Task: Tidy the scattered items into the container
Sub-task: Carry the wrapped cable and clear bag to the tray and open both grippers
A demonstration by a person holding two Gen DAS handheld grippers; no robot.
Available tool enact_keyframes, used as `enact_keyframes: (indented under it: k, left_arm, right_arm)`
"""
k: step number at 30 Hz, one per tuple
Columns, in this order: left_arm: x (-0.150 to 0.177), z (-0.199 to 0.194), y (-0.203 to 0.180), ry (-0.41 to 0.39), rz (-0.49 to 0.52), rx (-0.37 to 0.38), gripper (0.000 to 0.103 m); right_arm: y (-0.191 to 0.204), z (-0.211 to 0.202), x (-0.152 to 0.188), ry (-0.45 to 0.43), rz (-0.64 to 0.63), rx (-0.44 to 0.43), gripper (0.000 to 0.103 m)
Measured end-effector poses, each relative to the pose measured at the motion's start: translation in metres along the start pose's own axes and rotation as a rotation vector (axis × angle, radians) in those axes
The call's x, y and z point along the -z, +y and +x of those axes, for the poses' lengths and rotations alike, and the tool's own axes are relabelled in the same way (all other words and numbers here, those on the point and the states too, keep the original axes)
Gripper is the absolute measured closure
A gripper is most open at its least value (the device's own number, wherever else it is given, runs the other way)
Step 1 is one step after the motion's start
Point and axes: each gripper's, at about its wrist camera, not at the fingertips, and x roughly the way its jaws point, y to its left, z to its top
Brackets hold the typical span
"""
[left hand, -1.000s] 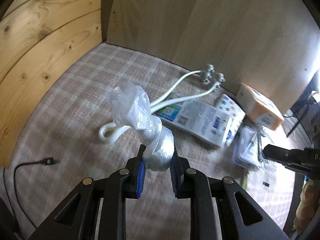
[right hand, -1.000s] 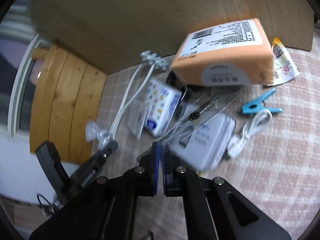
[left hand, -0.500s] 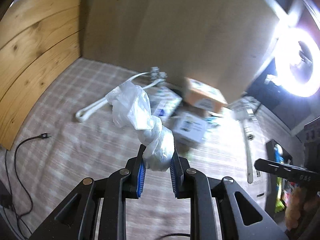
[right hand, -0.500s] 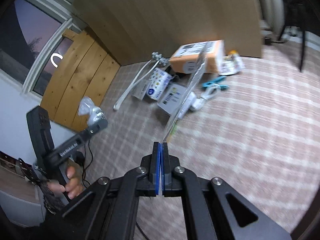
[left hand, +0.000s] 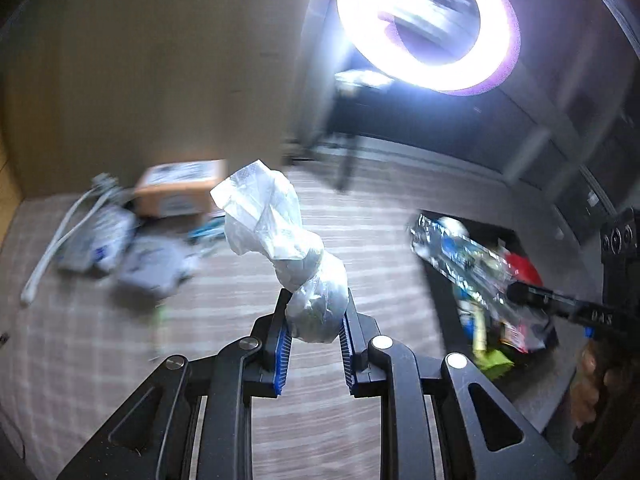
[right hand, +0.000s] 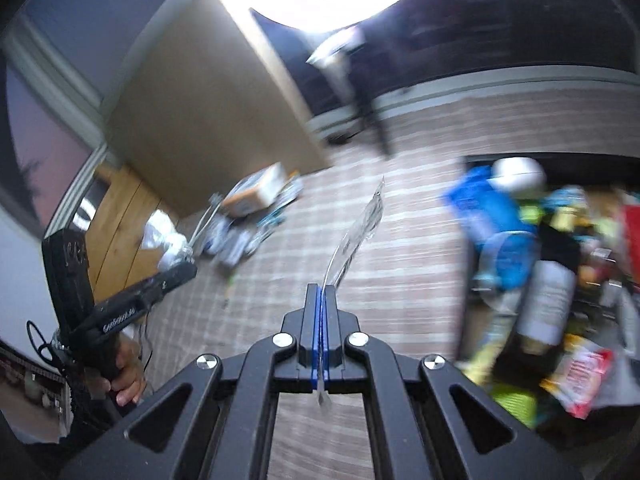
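We hold a knotted clear plastic bag [left hand: 310, 280] in the left gripper [left hand: 314, 344]; its jaws are narrowed onto the bag's rounded lower lump, the blue pads [left hand: 283, 354] pressing it from both sides, and the twisted top stands up above them. In the right wrist view the same bag shows at the left, at the tip of the left gripper, with a hand [right hand: 126, 376] wrapped around the handle below it.

The right gripper [right hand: 321, 304] has its jaws pressed together on a thin clear plastic packet [right hand: 356, 236] — seen edge-on, it rises from between the pads and tilts toward the far right. In the left wrist view this packet hangs over the container's near-left part.

The container [left hand: 532, 396], a dark bin on the right of the checked cloth [left hand: 100, 360], already holds a jumble of blue, red and lime-green items; motion blur keeps us from naming them.

Well apart on the far left lies the scattered pile: an orange box [left hand: 180, 190], a white hose [left hand: 60, 240] and some flat white packs [left hand: 152, 264] just beside it. A ring light [left hand: 426, 24] glares at the top.
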Motion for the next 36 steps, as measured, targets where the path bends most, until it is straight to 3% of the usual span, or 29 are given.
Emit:
enact_keyframes:
  k: [11, 21, 22, 23, 24, 25, 27, 36]
  left_arm:
    - [-0.025, 0.043, -0.166, 0.048, 0.266, 0.211, 0.083]
    - [-0.023, 0.075, -0.261, 0.088, 0.41, 0.312, 0.081]
    - [-0.022, 0.078, -0.268, 0.098, 0.425, 0.314, 0.077]
    - [-0.021, 0.081, -0.275, 0.11, 0.442, 0.294, 0.05]
    - [-0.02, 0.084, -0.28, 0.111, 0.452, 0.261, 0.031]
    - [-0.018, 0.084, -0.281, 0.092, 0.456, 0.248, 0.032]
    - [-0.014, 0.085, -0.278, 0.079, 0.461, 0.233, 0.033]
    - [-0.012, 0.09, -0.242, 0.129, 0.41, 0.205, 0.041]
  right_arm:
    - [-0.111, -0.092, 0.001, -0.184, 0.144, 0.235, 0.102]
    - [-0.159, -0.105, -0.004, -0.202, 0.169, 0.31, 0.102]
    - [-0.161, -0.103, -0.005, -0.195, 0.16, 0.311, 0.101]
    - [-0.164, -0.101, -0.005, -0.185, 0.166, 0.33, 0.098]
    - [-0.168, -0.1, -0.006, -0.175, 0.183, 0.361, 0.088]
    - [-0.17, -0.099, -0.006, -0.166, 0.201, 0.39, 0.069]
    - [-0.174, -0.101, -0.006, -0.182, 0.222, 0.41, 0.056]
    - [-0.154, -0.102, -0.012, -0.208, 0.169, 0.383, 0.052]
